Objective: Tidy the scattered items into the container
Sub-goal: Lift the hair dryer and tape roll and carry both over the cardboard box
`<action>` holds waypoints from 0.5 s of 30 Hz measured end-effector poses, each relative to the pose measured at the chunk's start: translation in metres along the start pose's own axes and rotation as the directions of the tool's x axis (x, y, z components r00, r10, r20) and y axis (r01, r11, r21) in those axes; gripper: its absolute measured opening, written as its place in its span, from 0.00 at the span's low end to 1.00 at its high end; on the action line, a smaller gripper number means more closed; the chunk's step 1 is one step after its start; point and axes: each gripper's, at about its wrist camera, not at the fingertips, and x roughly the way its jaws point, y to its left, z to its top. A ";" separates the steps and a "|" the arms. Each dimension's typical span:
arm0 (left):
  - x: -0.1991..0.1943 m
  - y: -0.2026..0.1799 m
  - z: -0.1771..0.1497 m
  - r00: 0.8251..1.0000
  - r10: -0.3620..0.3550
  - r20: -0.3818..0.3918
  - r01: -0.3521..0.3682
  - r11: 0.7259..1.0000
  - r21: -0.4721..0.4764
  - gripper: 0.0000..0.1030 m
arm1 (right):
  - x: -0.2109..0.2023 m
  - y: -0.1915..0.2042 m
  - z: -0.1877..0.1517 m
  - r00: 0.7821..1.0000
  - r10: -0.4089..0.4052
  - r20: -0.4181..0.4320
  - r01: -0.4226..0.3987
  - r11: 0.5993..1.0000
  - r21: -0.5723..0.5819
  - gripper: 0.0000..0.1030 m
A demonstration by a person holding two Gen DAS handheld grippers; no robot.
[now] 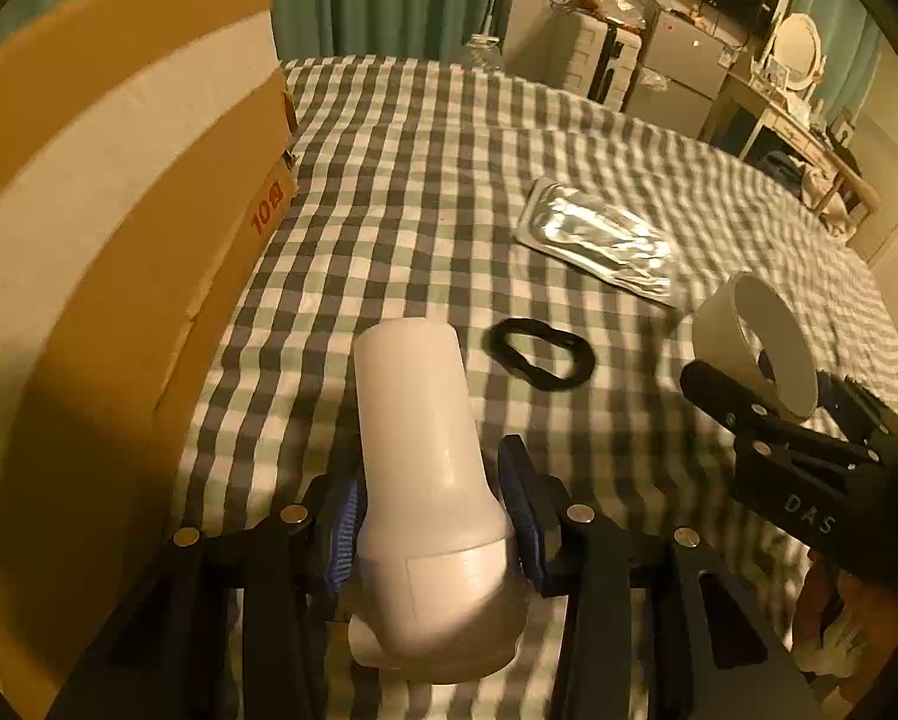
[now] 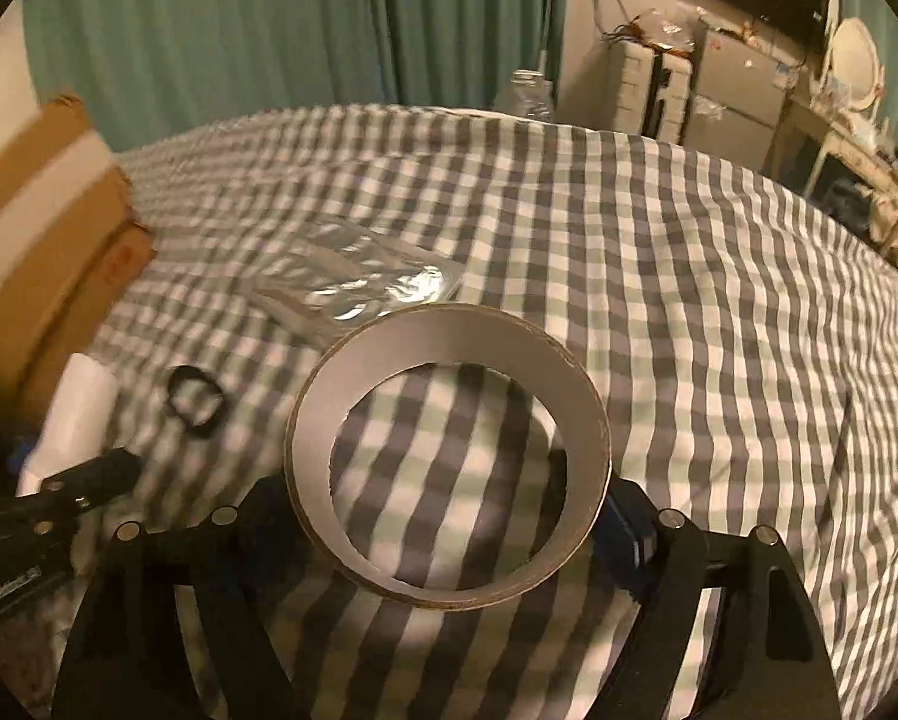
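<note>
Checked bed (image 1: 425, 192): foil pouch (image 1: 599, 240), black ring (image 1: 539, 354), cardboard box (image 1: 119, 180).

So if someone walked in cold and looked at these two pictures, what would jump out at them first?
Probably the white bottle held between the left gripper fingers, and the tape roll gripped by the right gripper, both above the checked bedspread. Next, the big cardboard box on the left, then the shiny foil pouch and black ring lying loose on the bed.
</note>
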 end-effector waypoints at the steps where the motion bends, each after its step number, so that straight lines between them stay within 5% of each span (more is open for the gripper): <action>1: -0.007 -0.001 -0.001 1.000 -0.006 0.011 0.006 1.000 0.000 0.42 | -0.007 0.000 -0.002 1.000 -0.004 0.005 0.004 1.000 0.006 0.79; 7: -0.052 -0.012 -0.002 0.993 -0.072 0.089 0.071 0.997 0.017 0.42 | -0.083 0.005 -0.003 0.994 0.029 0.105 -0.034 0.998 0.053 0.79; 15: -0.145 0.003 0.016 0.955 -0.197 0.221 0.195 0.980 0.031 0.42 | -0.177 0.056 -0.019 0.979 0.043 0.198 -0.050 0.998 0.027 0.79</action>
